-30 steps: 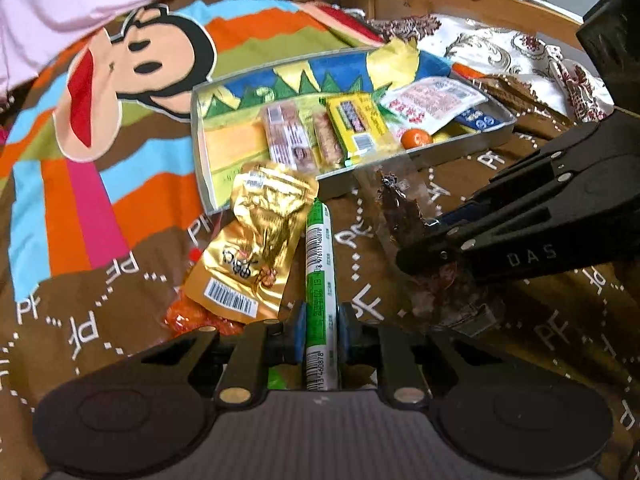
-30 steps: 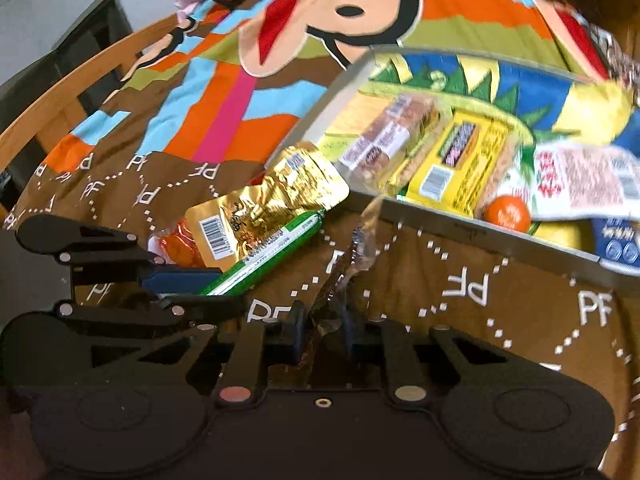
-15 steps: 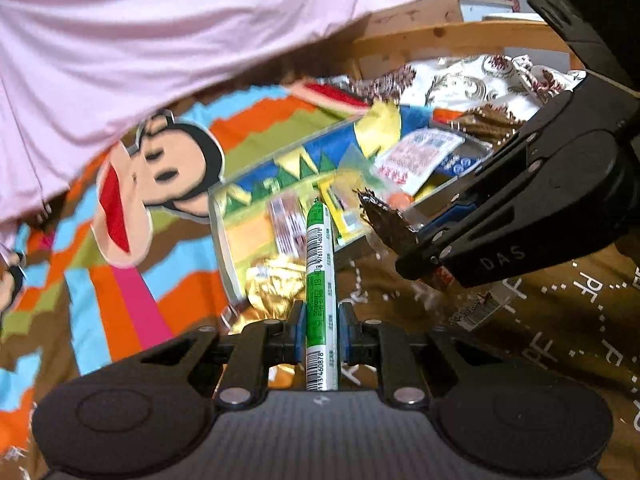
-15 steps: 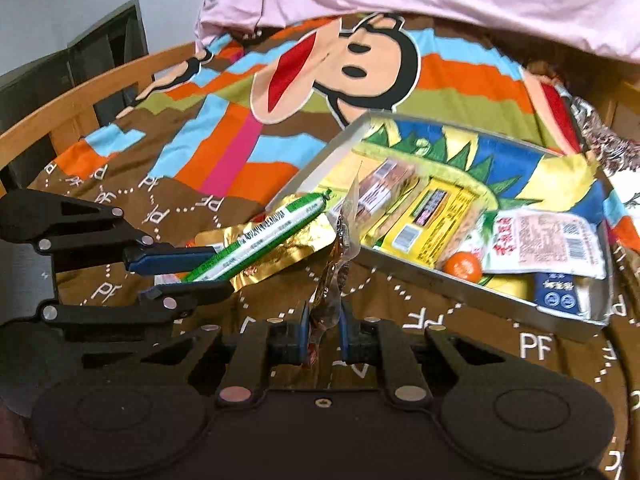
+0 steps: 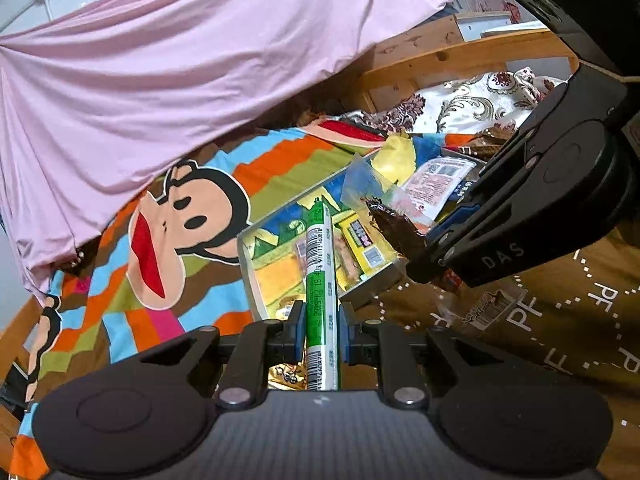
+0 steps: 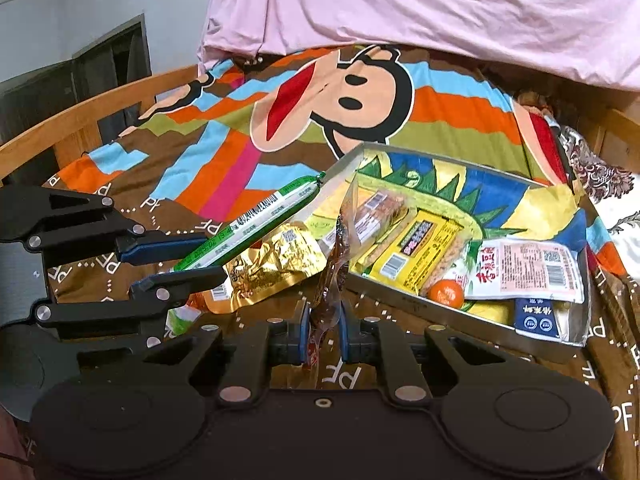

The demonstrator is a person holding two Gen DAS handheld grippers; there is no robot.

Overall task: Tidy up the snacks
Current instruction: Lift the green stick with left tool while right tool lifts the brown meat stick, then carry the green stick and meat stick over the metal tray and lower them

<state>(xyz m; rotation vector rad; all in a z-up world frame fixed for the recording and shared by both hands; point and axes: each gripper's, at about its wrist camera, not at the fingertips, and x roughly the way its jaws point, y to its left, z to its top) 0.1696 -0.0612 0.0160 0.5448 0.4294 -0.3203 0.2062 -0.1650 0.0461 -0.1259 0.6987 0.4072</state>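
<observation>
My left gripper (image 5: 322, 330) is shut on a green and white sausage stick (image 5: 320, 280), held up in the air and pointing toward the metal tray (image 5: 250, 276). It also shows in the right wrist view (image 6: 256, 224), lifted above a gold foil pack (image 6: 276, 264). My right gripper (image 6: 324, 336) is shut on a clear packet of dark dried meat (image 6: 334, 276), raised just in front of the tray's near wall (image 6: 404, 300). From the left wrist view the packet (image 5: 394, 224) hangs over the tray's near corner. The tray holds a yellow bar (image 6: 416, 252), wrapped bars, a white packet and an orange ball (image 6: 446, 294).
The tray lies on a bedspread with a cartoon monkey (image 6: 352, 96). An orange packet (image 6: 204, 300) lies under the gold pack. A pink sheet (image 5: 168, 80) hangs behind. Wooden bed rails (image 6: 72, 124) run along the left and right sides.
Both grippers have risen off the bedspread with their snacks. The sausage stick has left the gold pack and now points over the tray. The meat packet has lifted too.
</observation>
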